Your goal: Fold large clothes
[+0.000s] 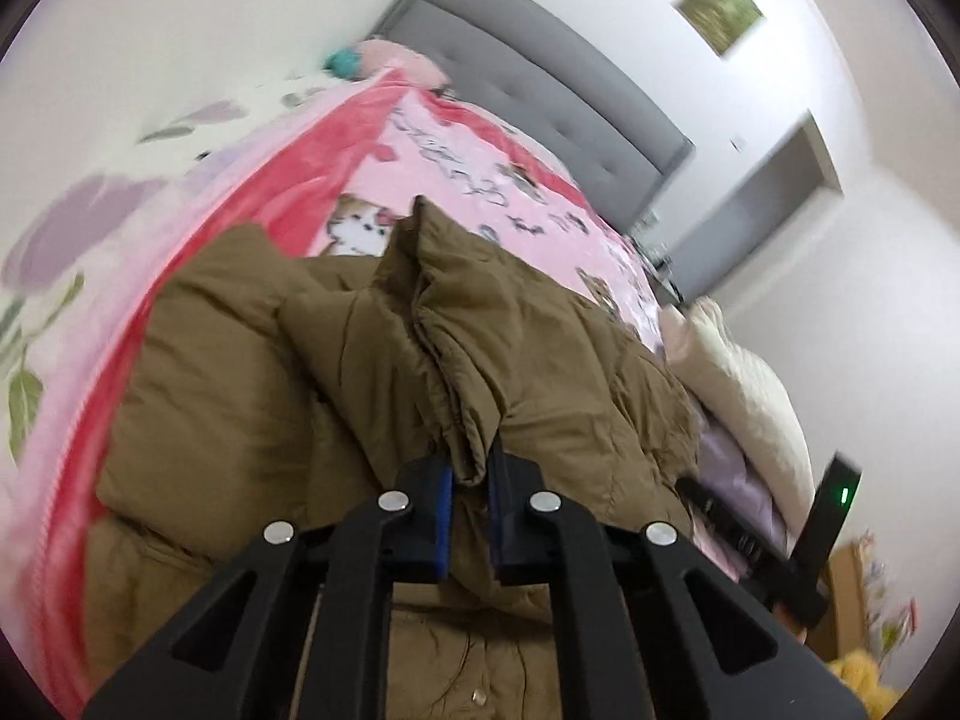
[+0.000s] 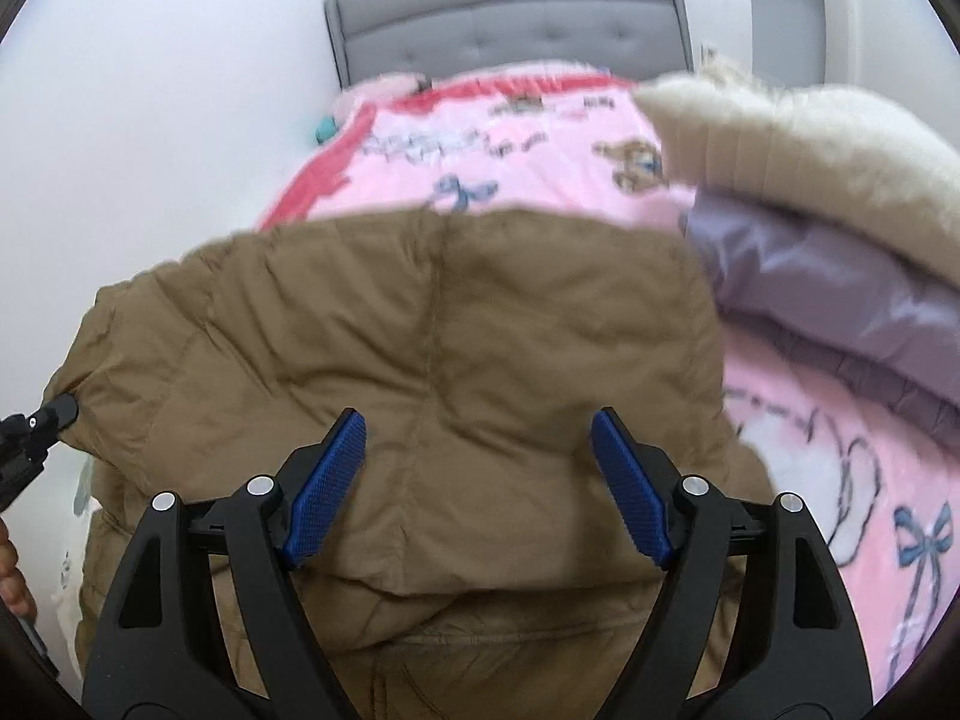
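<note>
The left gripper [image 1: 470, 489] is clenched on a bunched fold of the brown padded jacket [image 1: 336, 360]; the fabric hides its pad tips. The right gripper [image 2: 478, 489] hovers spread wide above the jacket, which fills centre frame on the pink blanket [image 2: 540, 138], blurred, its lower edge cut off.

Both close above jacket [image 1: 492, 330], headboard-facing
</note>
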The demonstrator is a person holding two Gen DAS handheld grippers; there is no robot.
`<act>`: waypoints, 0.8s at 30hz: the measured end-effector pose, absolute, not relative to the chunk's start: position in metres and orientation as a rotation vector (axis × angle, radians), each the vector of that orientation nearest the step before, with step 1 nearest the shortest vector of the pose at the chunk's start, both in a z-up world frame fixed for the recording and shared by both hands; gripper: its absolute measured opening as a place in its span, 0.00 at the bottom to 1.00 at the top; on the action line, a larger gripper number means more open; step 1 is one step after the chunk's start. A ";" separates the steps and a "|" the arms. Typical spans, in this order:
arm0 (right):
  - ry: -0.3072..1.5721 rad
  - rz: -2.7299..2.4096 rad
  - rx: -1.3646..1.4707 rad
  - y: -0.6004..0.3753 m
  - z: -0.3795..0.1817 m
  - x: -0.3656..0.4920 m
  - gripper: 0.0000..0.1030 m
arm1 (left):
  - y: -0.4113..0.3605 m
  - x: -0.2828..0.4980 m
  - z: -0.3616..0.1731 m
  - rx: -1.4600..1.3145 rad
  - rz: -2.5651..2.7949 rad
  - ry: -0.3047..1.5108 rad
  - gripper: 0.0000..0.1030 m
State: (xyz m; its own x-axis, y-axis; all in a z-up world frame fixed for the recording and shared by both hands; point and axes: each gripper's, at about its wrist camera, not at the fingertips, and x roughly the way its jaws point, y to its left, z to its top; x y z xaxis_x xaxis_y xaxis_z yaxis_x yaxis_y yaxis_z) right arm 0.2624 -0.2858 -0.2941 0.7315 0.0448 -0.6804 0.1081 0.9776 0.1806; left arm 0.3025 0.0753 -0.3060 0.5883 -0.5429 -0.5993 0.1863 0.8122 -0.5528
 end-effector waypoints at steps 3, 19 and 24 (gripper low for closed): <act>0.723 0.023 0.187 -0.281 -0.276 0.282 0.82 | 0.083 0.301 -0.306 -0.467 -0.459 0.889 0.08; 1.116 0.073 0.043 -0.244 -0.334 0.389 0.43 | 0.088 0.311 -0.373 -0.308 -0.362 1.062 0.09; 1.136 0.059 -0.002 -0.239 -0.346 0.390 0.43 | 0.082 0.311 -0.381 -0.229 -0.385 1.079 0.09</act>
State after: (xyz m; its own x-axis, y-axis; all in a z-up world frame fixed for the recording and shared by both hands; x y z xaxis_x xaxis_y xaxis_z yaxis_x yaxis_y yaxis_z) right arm 0.3897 -0.2395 -0.3464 0.4201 0.0463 -0.9063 -0.0481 0.9984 0.0287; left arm 0.3112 0.0815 -0.3811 0.4149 -0.4133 -0.8106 0.1928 0.9106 -0.3656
